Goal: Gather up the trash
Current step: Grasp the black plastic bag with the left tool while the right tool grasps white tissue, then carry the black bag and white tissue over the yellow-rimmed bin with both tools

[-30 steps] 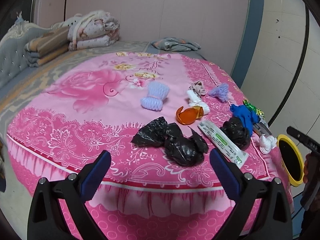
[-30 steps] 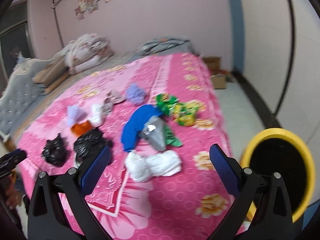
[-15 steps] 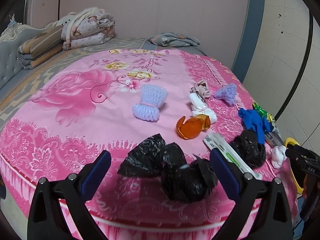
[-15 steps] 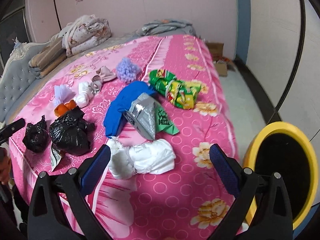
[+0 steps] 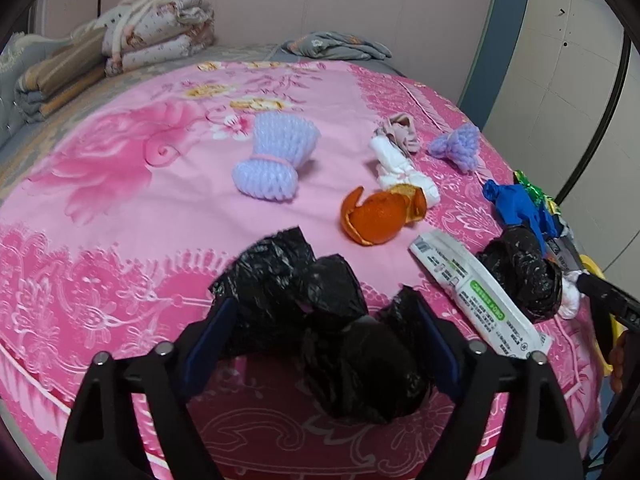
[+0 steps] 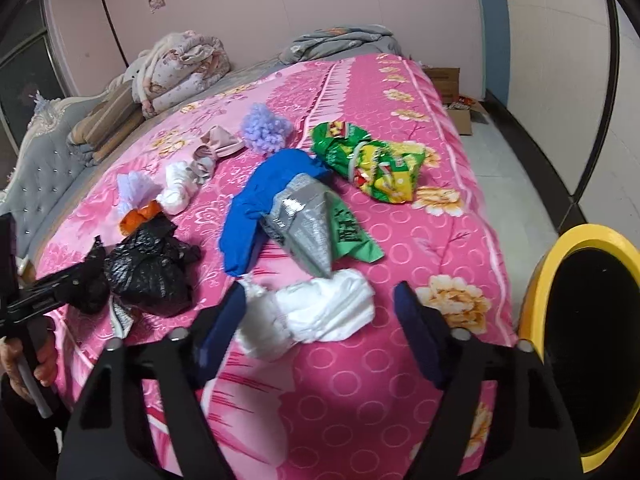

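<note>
Both tongs hang low over a bed with a pink flowered bedspread, and both have just been closing. On the left gripper, the blue pads sit at either side of a crumpled black plastic bag near the front edge of the bed; the left pad is against the bag's edge, but a firm squeeze cannot be made out, so the grip reads as not yet clenched. On the right gripper, the fingers flank a wad of white tissue; the left pad is at the wad's end while the right pad stands clear of it, so nothing is grasped.

More trash is spread across the bedspread: an orange peel, a white and green wrapper beside a second black bag, a blue glove partly under a silver packet, a green snack bag, and two purple foam nets. A yellow-rimmed bin stands on the floor just beside the bed, right of the right gripper.
</note>
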